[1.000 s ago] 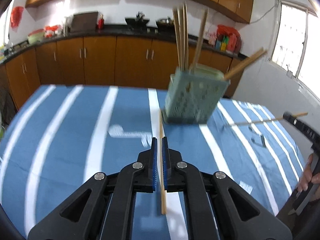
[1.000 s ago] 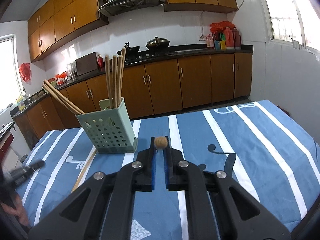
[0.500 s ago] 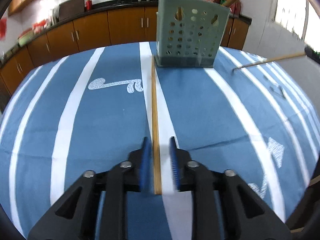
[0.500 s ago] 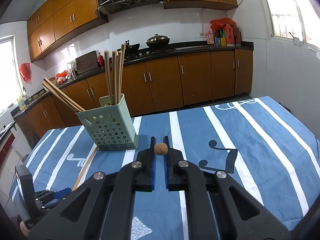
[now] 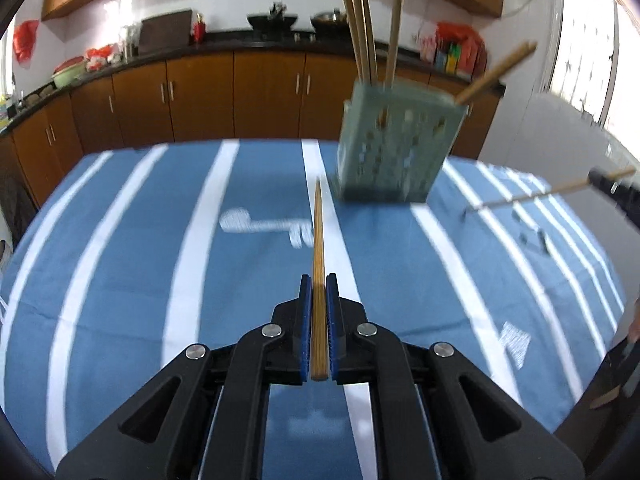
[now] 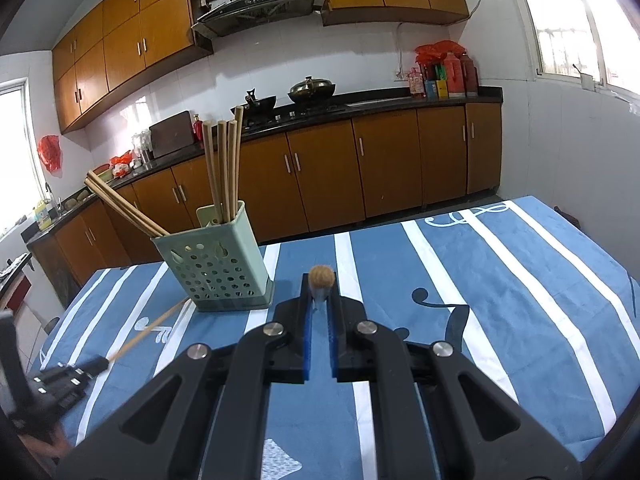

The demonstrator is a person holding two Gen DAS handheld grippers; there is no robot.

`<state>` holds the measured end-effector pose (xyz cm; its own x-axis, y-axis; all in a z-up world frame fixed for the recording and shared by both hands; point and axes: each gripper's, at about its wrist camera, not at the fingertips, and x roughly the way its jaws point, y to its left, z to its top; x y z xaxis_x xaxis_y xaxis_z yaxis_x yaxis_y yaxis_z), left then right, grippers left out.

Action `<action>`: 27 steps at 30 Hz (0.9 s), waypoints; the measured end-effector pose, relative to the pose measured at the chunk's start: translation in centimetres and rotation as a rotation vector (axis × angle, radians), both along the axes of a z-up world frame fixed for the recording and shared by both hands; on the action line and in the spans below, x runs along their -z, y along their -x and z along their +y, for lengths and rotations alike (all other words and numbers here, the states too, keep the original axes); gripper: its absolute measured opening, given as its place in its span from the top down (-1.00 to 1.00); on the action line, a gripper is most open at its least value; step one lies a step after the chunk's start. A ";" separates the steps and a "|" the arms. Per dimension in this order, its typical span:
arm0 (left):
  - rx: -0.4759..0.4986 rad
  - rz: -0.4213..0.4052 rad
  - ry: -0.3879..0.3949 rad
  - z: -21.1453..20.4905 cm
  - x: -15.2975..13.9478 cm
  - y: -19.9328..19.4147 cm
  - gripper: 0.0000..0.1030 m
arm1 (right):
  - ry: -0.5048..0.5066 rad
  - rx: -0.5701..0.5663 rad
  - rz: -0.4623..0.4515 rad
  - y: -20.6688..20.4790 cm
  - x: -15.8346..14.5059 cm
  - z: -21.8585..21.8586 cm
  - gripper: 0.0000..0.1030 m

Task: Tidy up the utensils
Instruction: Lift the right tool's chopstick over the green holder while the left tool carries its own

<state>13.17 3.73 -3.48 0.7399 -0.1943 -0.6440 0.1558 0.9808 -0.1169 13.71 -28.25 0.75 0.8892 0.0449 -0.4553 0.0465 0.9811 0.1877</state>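
The bench (image 5: pixel 120 240), under a blue striped cloth, fills the lower frame. On it stands the green holder (image 5: pixel 394 148), upper right of centre in the left view, several chopsticks (image 5: pixel 362 20) upright inside. The left gripper (image 5: pixel 319 332) has its fingers closed on a chopstick (image 5: pixel 318 248) whose long axis points up-frame towards the holder's left foot. The right gripper (image 6: pixel 319 332) grips another chopstick (image 6: pixel 321 276) seen end-on, the holder to its upper left
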 end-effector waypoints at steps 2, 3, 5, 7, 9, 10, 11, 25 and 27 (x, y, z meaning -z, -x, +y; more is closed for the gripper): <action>-0.012 -0.038 0.024 0.5 -1.3 0.3 0.86 | -0.001 -0.001 -0.003 0.1 -0.1 0.0 0.85; -0.020 -0.063 0.037 0.8 -2.1 0.5 0.86 | -0.001 -0.002 -0.005 0.1 -0.2 0.0 0.85; -0.031 -0.096 0.052 1.0 -3.1 0.7 0.86 | -0.001 -0.005 -0.014 0.2 -0.5 0.1 0.85; -0.039 -0.132 0.066 1.2 -4.3 0.9 0.86 | 0.000 -0.009 -0.023 0.4 -0.8 0.1 0.85; -0.047 -0.166 0.076 1.4 -5.5 0.9 0.86 | 0.001 -0.012 -0.035 0.6 -1.1 0.1 0.85; -0.050 -0.180 0.077 1.5 -6.0 0.9 0.86 | 0.002 -0.013 -0.040 0.6 -1.3 0.1 0.85; -0.053 -0.189 0.077 1.5 -6.3 0.9 0.86 | 0.004 -0.015 -0.045 0.6 -1.5 0.2 0.85; 0.037 -0.351 0.070 0.3 -15.2 0.8 0.86 | -0.019 -0.156 -0.186 1.5 -10.4 1.2 0.85; 0.060 -0.374 0.081 -0.2 -16.8 0.8 0.86 | -0.036 -0.196 -0.220 1.9 -12.6 1.4 0.85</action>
